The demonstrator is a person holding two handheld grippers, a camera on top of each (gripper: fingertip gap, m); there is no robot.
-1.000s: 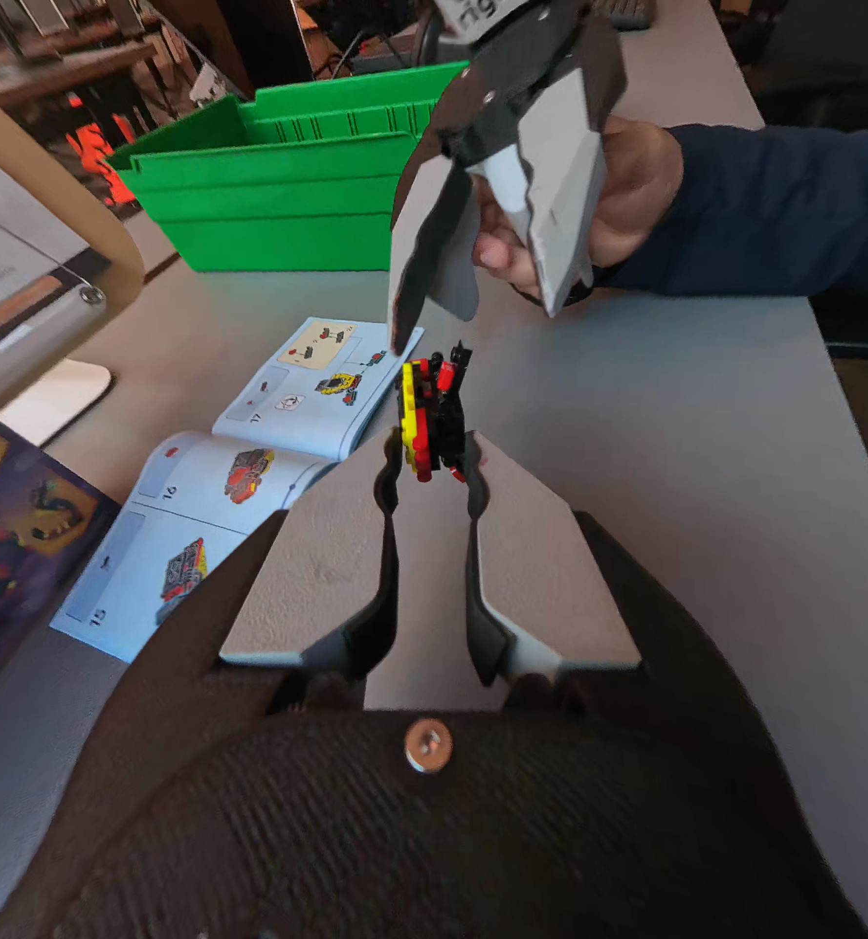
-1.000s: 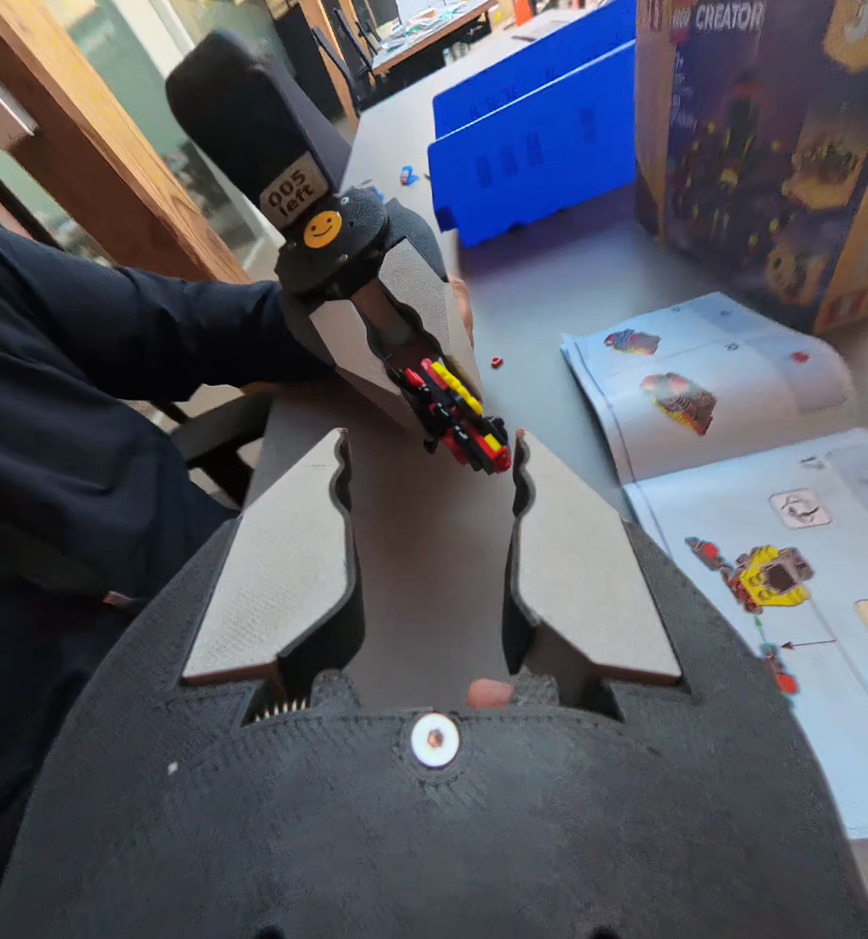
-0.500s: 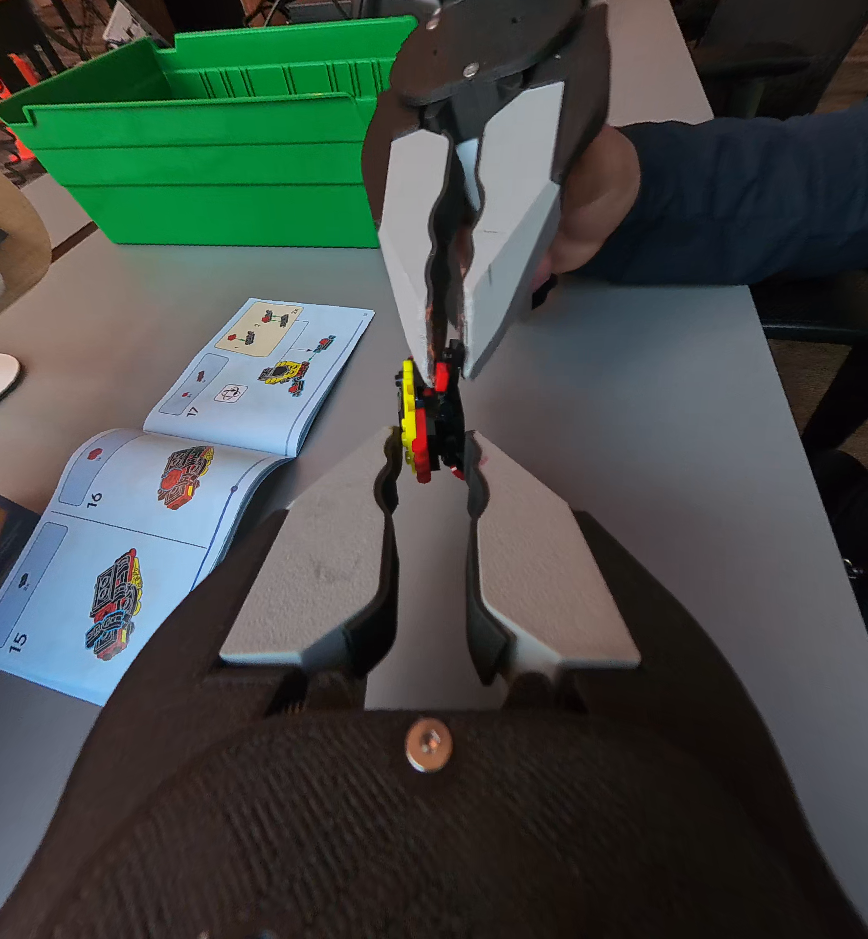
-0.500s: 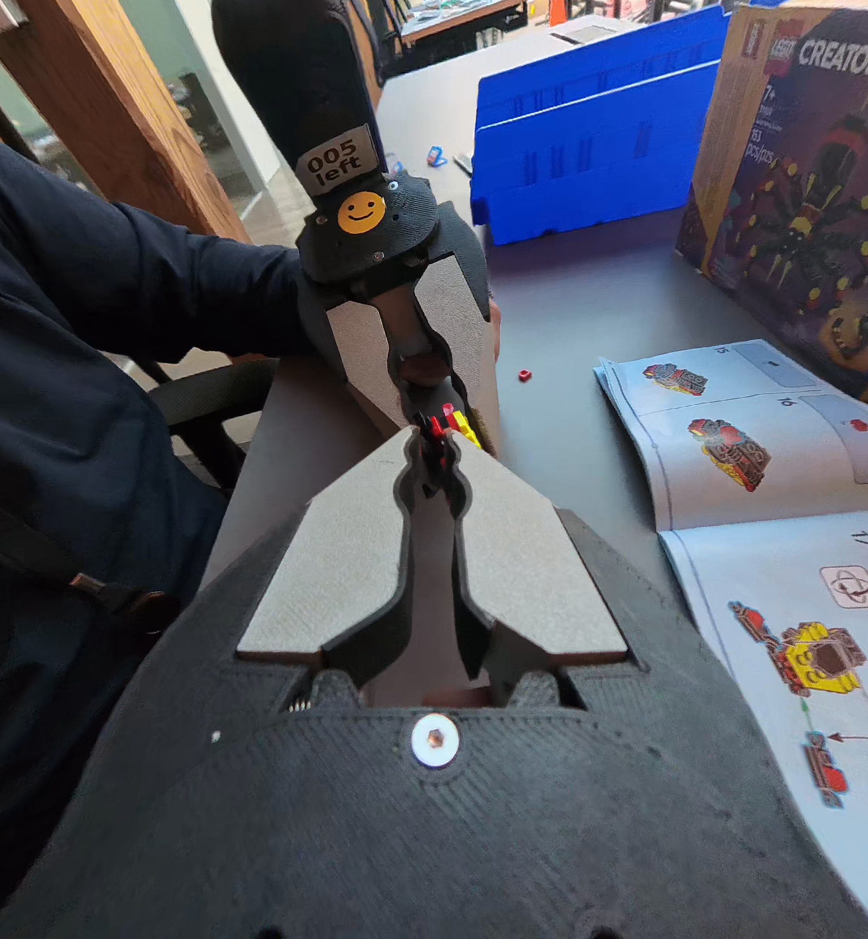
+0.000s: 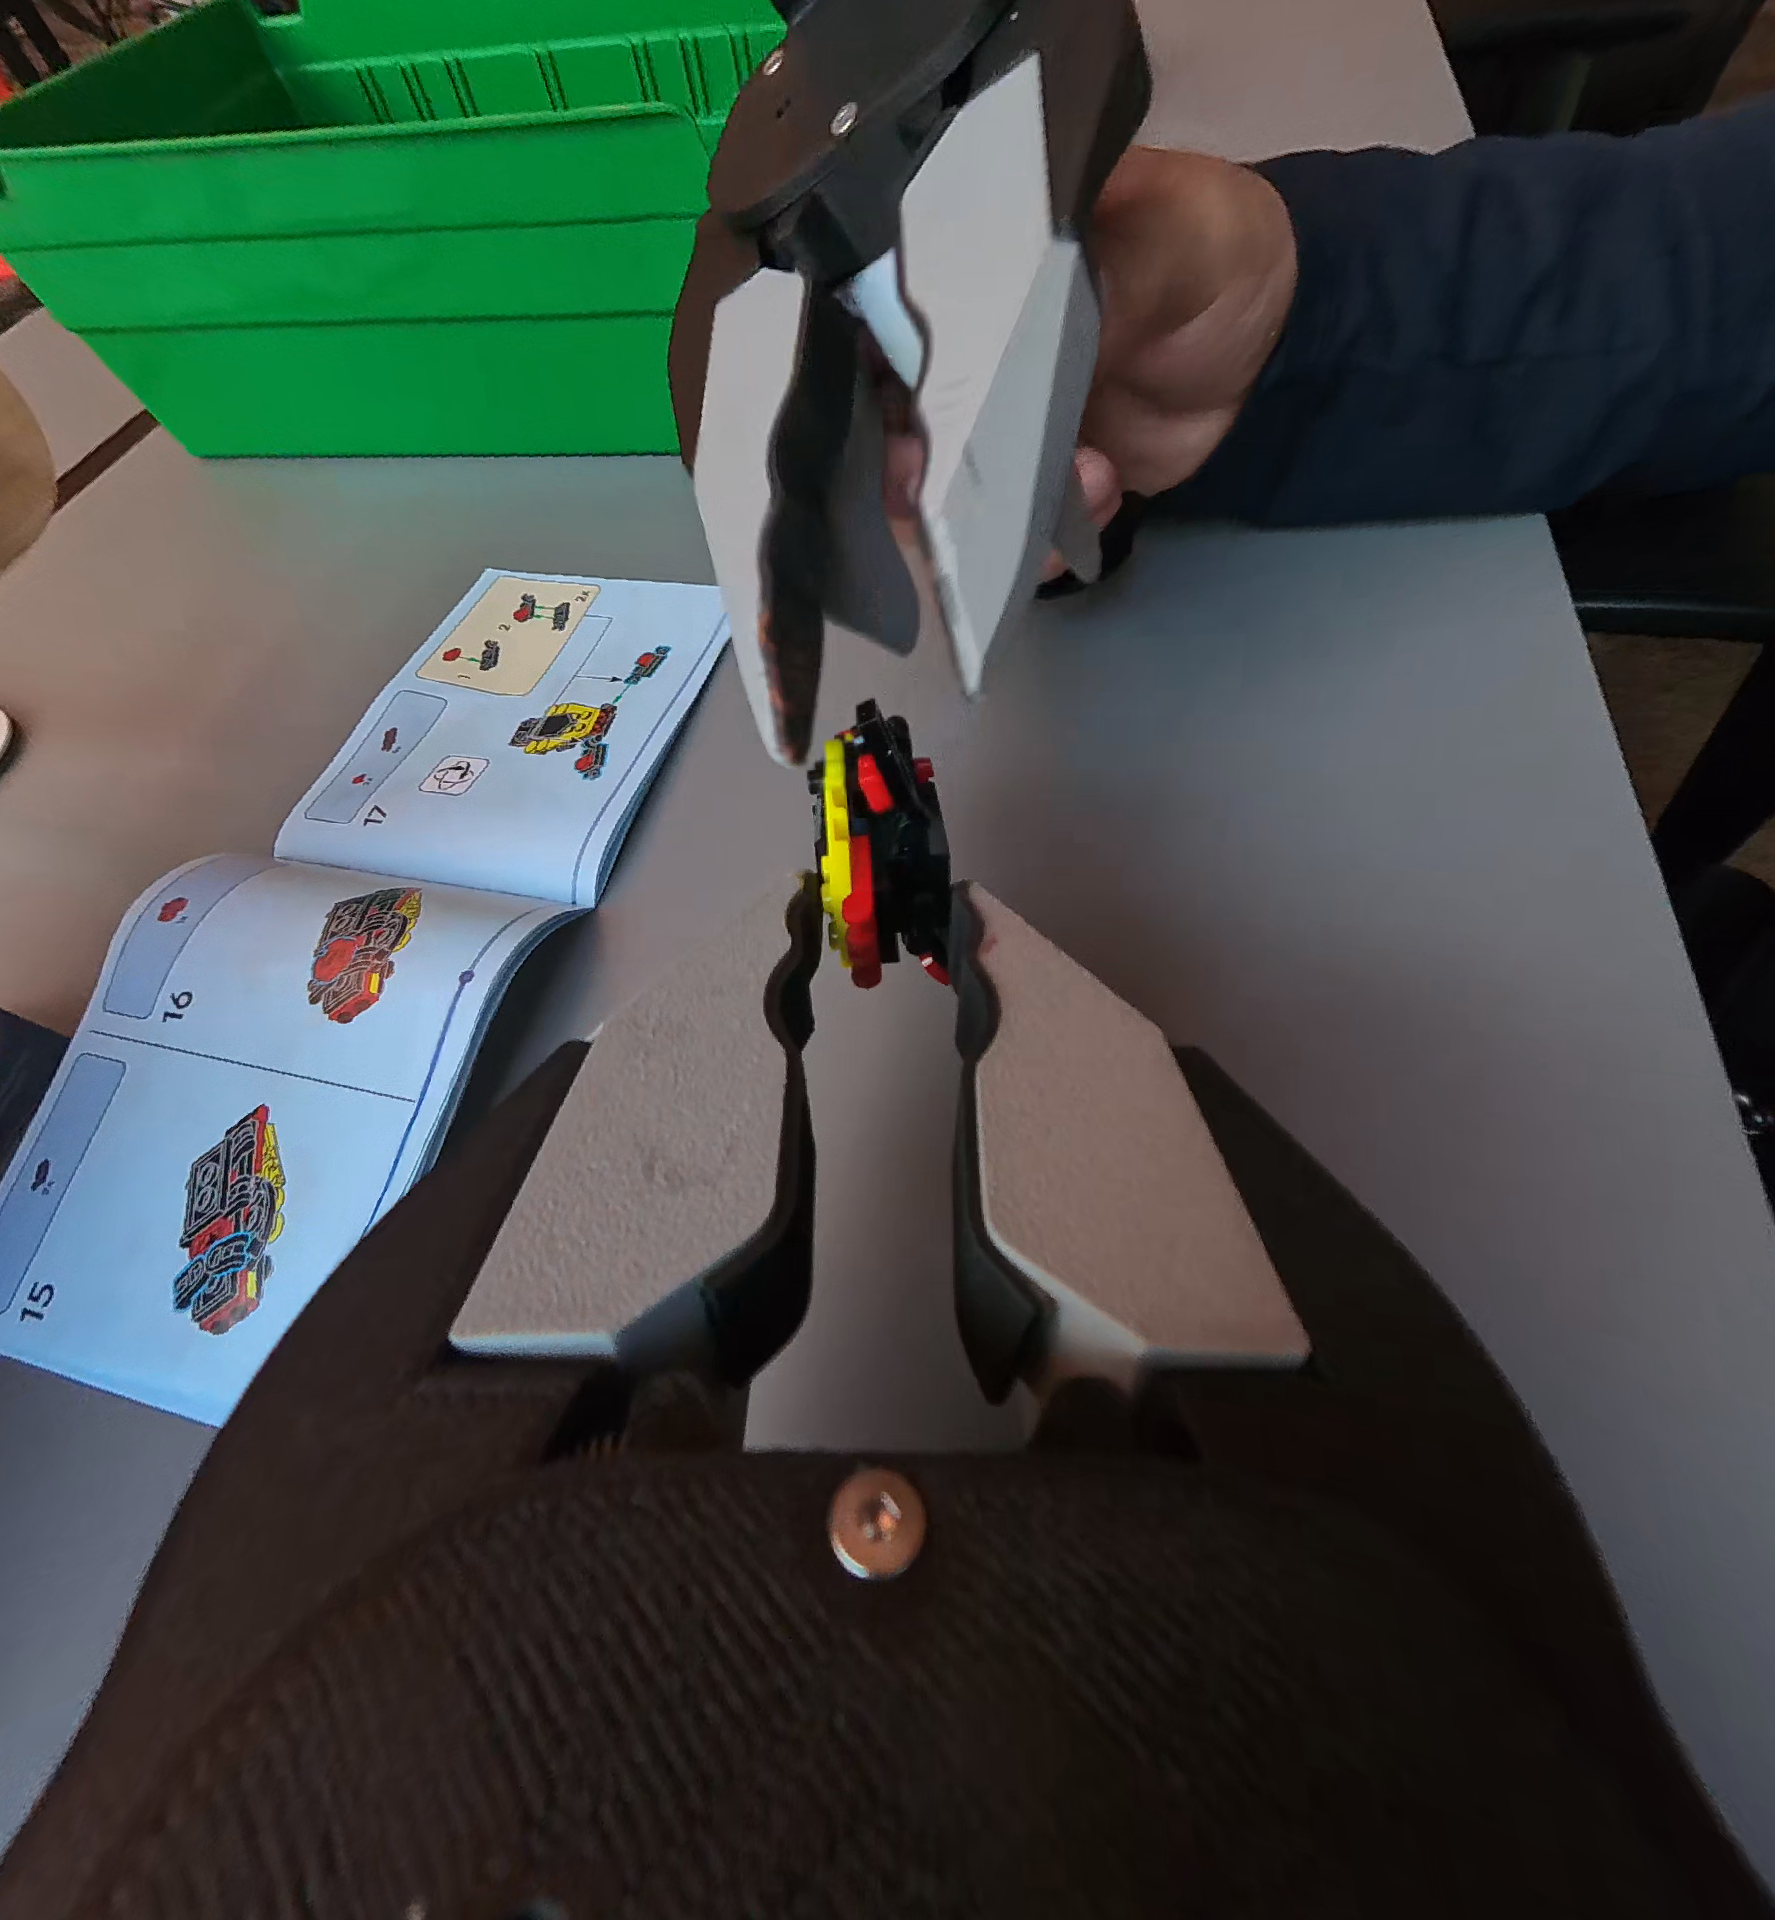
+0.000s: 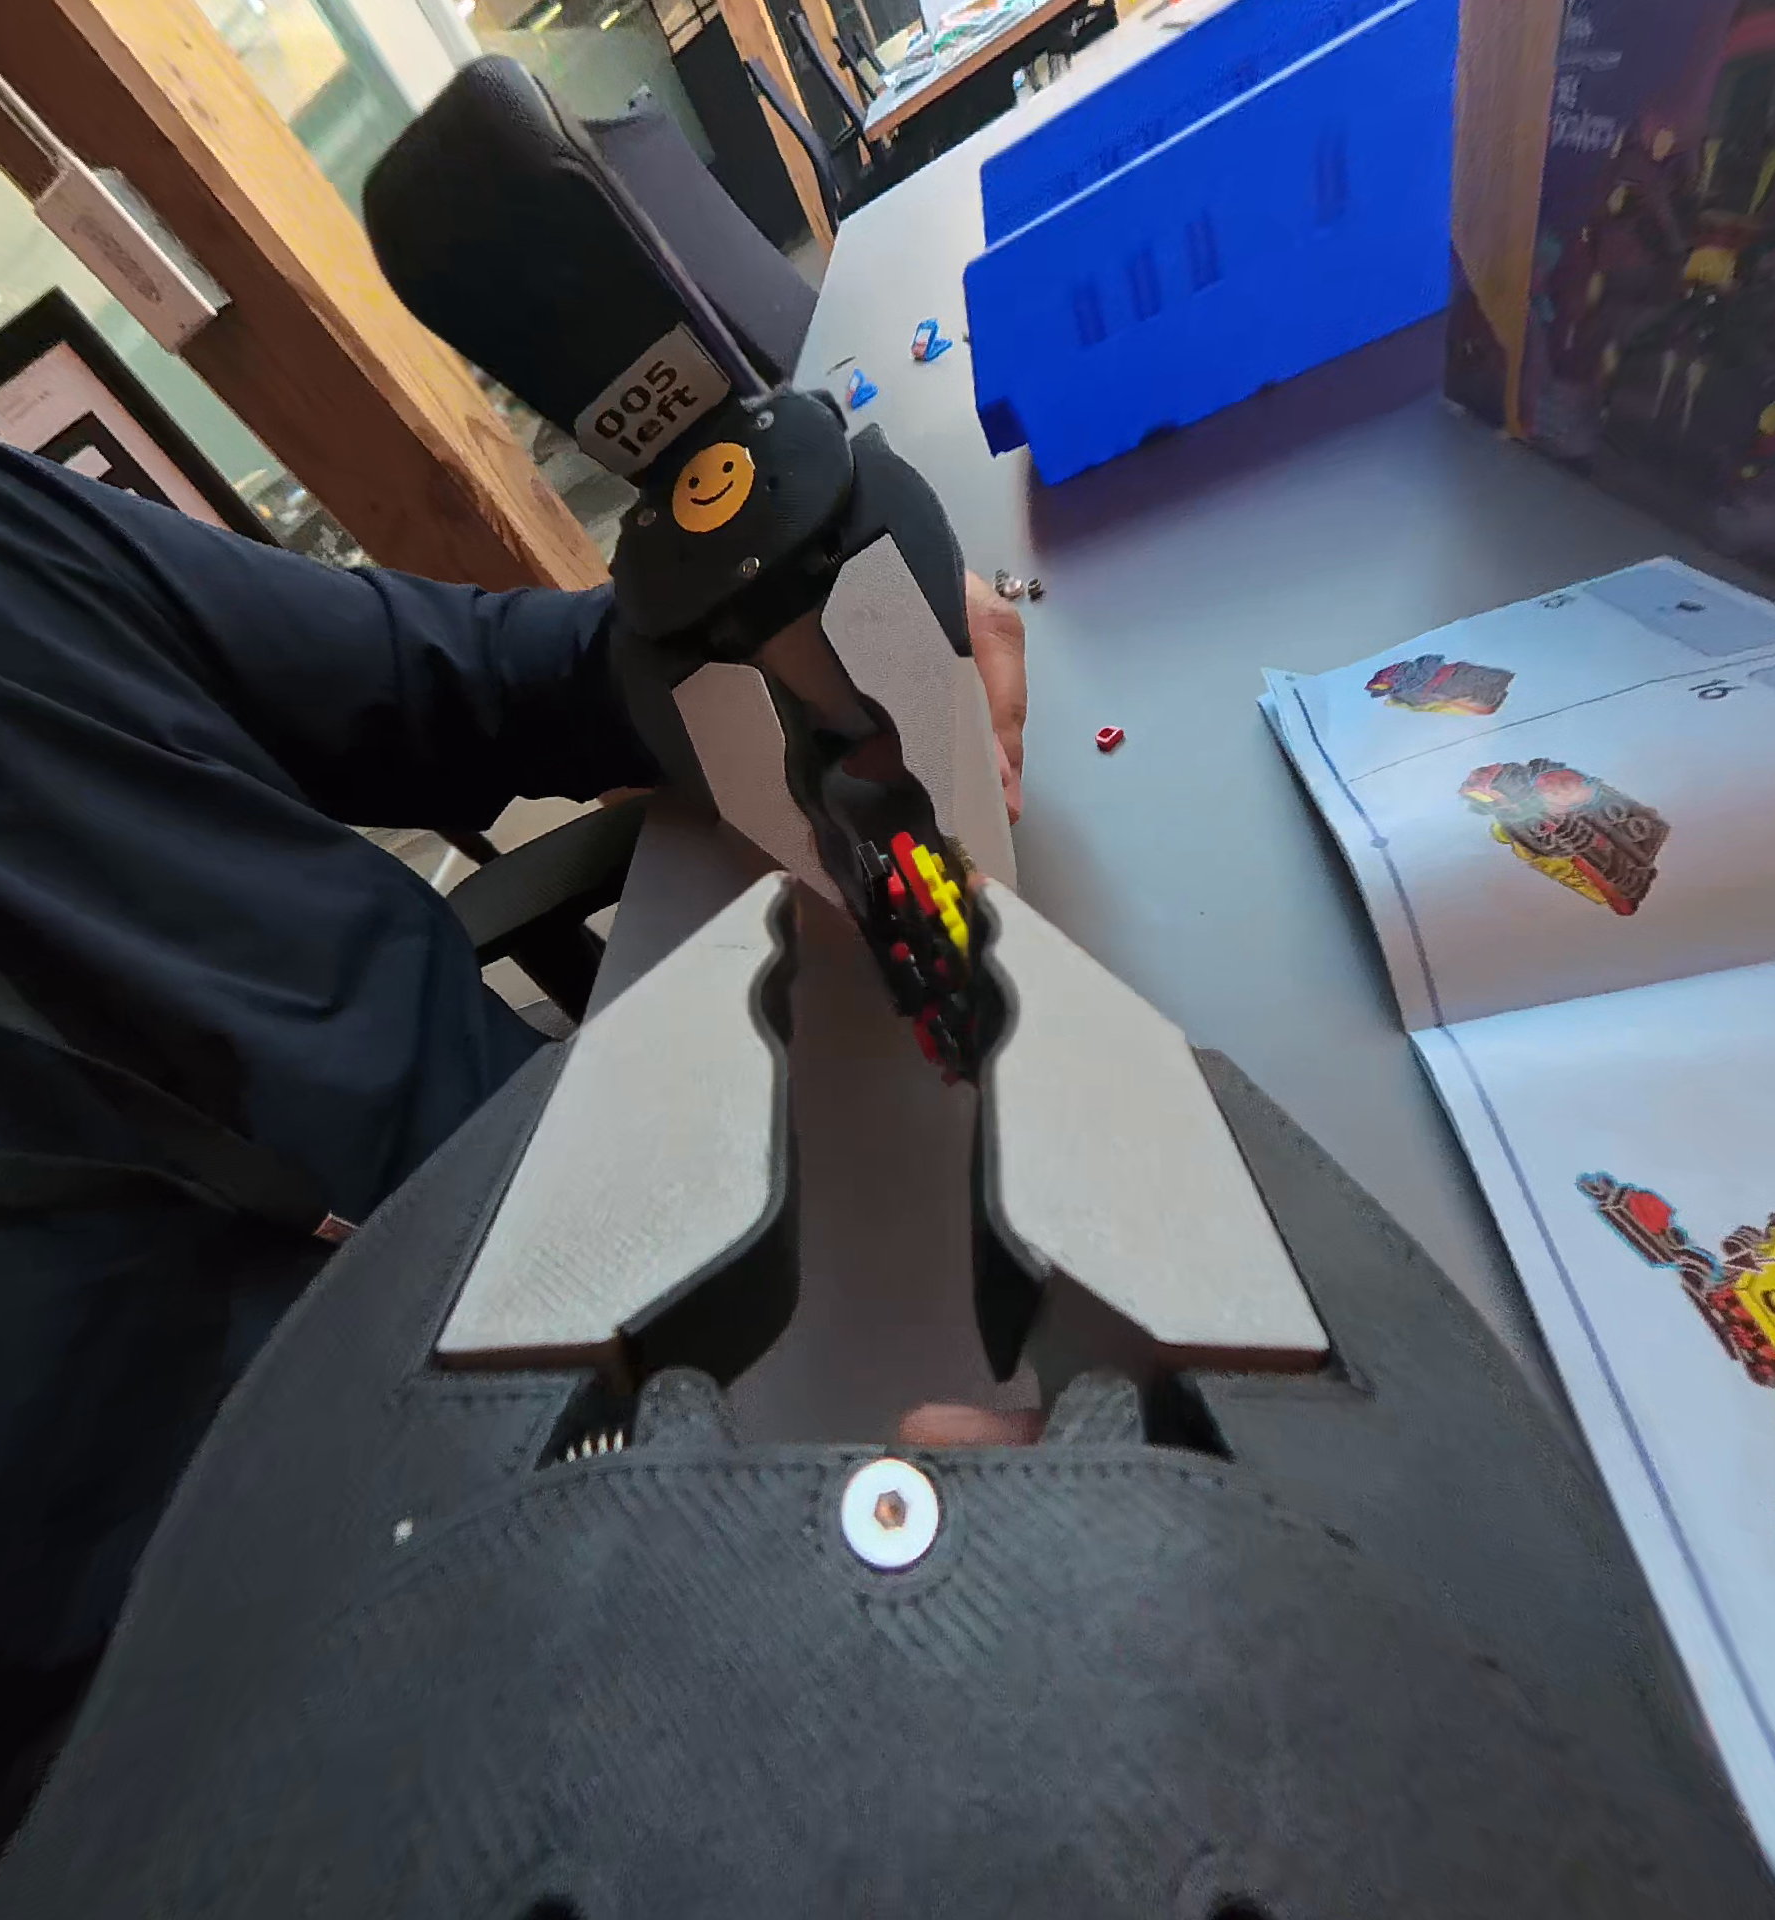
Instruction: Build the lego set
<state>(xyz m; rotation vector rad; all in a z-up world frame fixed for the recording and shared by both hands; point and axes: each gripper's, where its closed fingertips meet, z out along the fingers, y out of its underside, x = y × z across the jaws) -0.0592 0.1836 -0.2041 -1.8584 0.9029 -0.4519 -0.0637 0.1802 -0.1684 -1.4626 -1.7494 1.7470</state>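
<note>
Left gripper (image 5: 878,904) pinches the light, snap-apart lego assembly (image 5: 878,842) edgewise; right gripper (image 5: 867,686), at 12 o'clock, parted, empty.

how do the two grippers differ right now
The left gripper is shut on the lego model, pinching its lower end between its fingertips; the right gripper is open and holds nothing, with its tips just above the model.
The left gripper points away from its camera, the right gripper points down toward the model from the far side.
Both have grey finger plates on black bodies and are hand-held over the grey table.
</note>
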